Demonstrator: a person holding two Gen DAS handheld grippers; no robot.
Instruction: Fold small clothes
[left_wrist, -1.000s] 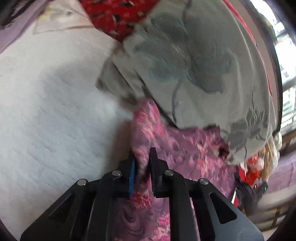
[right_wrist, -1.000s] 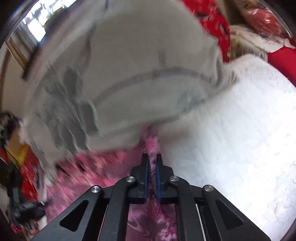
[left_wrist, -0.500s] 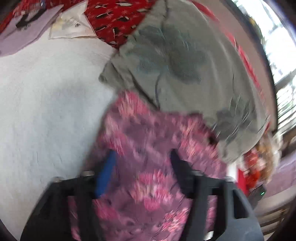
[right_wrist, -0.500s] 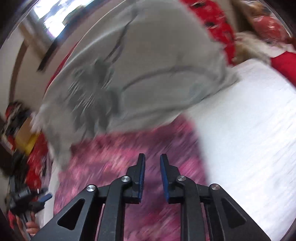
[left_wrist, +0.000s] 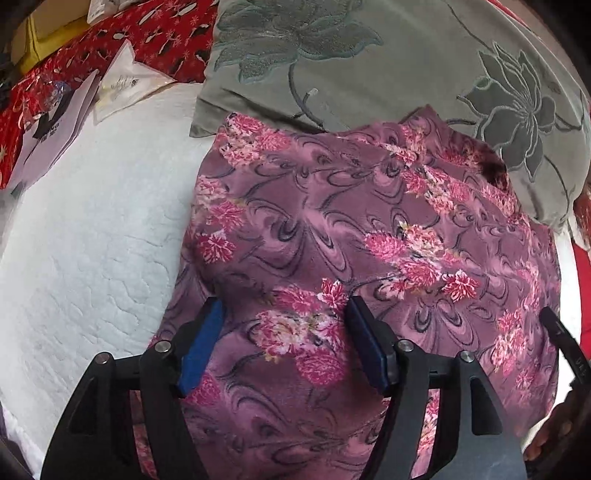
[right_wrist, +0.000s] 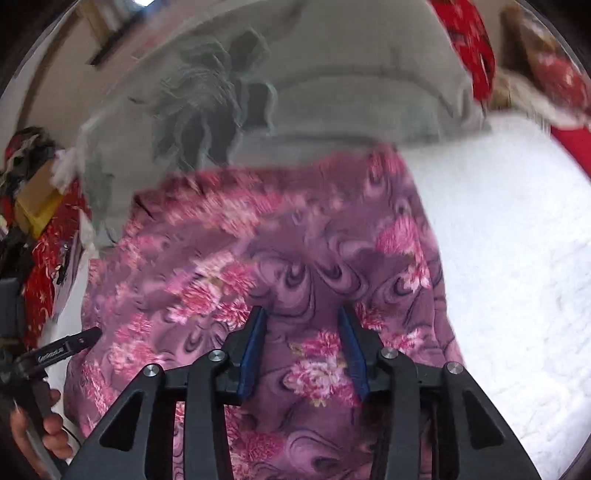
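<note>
- The purple floral garment (left_wrist: 369, 229) lies spread flat on the white quilted bed cover (left_wrist: 92, 240). Its far edge overlaps the lower edge of a grey pillow with embroidered flowers (left_wrist: 369, 66).
- The left gripper (left_wrist: 284, 325) hangs over the near left part of the garment. Its jaws are opening and stand wide apart; the blue pads press on nothing, and the cloth only lies flat below them.
- The right gripper (right_wrist: 303, 332) hangs over the near right part of the garment (right_wrist: 258, 258), close to its right edge. Its jaws are opening too, with a clear gap between the blue pads and no cloth pinched in it.
- In the right wrist view, the left gripper's finger shows at the left edge, with the person's hand (right_wrist: 40, 435) on its handle.
- The right wrist view is blurred, so details of the pillow (right_wrist: 295, 92) are soft.
- Beyond the white cover, at the far left, there is a red patterned cloth (left_wrist: 122, 40), and some papers (left_wrist: 122, 85) rest on it and on the cover's edge.
</note>
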